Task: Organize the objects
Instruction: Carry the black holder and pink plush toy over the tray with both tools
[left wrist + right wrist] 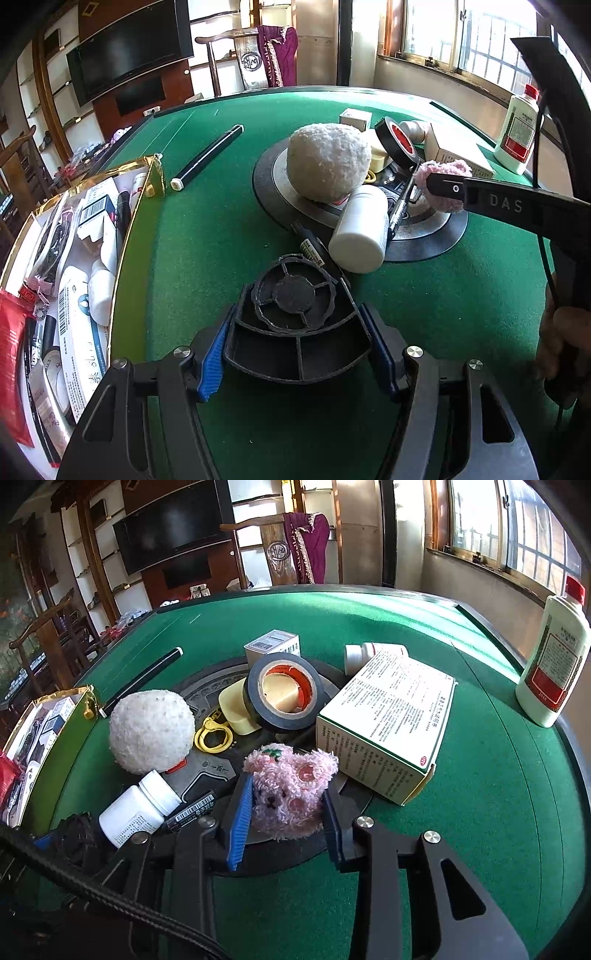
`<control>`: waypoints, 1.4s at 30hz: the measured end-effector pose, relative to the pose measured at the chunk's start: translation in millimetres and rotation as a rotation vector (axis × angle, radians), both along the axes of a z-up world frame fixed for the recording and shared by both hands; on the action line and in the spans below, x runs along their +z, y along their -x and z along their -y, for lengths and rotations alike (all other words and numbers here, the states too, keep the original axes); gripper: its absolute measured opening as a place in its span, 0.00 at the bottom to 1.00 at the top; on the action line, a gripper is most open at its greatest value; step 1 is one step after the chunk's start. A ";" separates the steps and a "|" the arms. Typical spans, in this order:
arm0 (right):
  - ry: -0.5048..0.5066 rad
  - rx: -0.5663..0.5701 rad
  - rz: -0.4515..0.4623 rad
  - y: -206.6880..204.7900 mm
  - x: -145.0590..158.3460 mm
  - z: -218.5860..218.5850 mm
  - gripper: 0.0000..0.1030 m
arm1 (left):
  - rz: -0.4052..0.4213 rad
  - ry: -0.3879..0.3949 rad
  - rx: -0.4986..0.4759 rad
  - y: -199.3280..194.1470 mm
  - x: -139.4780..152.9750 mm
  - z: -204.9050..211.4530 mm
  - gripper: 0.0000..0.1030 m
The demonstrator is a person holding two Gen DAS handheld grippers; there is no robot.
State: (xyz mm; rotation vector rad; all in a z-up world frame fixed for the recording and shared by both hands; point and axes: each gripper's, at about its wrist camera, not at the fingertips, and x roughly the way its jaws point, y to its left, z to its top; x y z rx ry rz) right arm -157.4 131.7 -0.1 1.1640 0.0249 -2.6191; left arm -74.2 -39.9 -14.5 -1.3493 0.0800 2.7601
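Two grippers are at work over the green table (480, 775), each closed on something. The left gripper (299, 354) has its blue pads pressed against the sides of a black plastic part (295, 325) with a round, spoked top, held just above the felt. The right gripper (286, 819) is squeezed onto a small pink plush toy (290, 790), which sits at the near edge of the round metal plate (210, 771) in the table's middle. Around the toy lie a fluffy white ball (151, 731), a white pill bottle (138, 808) on its side, a yellow clip (212, 734), a roll of black tape (284, 694) and a large printed box (388, 723). A tall white bottle (554, 653) with a red cap stands apart near the right edge. At the left edge, a gold-rimmed box (140, 206) is already full of packets and small items.
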 end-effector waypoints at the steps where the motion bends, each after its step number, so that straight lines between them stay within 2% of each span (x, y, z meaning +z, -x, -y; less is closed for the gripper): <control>1: -0.002 0.005 -0.009 -1.9 2.1 0.9 0.31 | -0.015 0.018 0.004 -1.4 1.6 -0.4 0.58; 2: -0.004 0.004 -0.023 -4.7 5.0 1.4 0.31 | -0.031 0.033 0.004 -3.0 3.6 -1.0 0.58; 8: 0.041 0.025 -0.109 -24.3 27.6 4.2 0.31 | -0.110 -0.009 0.013 -11.4 21.4 3.7 0.57; 15: 0.109 0.081 -0.188 -49.5 51.9 16.4 0.32 | -0.264 0.022 0.092 -25.0 49.1 15.8 0.56; 20: 0.094 0.127 -0.237 -67.0 60.6 37.4 0.32 | -0.329 0.028 0.136 -30.3 61.6 24.2 0.56; 26: 0.083 0.157 -0.247 -76.4 60.1 53.8 0.32 | -0.381 0.029 0.193 -45.3 72.4 40.1 0.56; 33: 0.091 0.206 -0.223 -88.2 56.3 75.6 0.32 | -0.378 -0.019 0.251 -62.8 75.6 74.3 0.56; 42: 0.112 0.317 -0.204 -113.3 54.1 129.8 0.32 | -0.356 -0.038 0.333 -80.5 67.7 123.8 0.56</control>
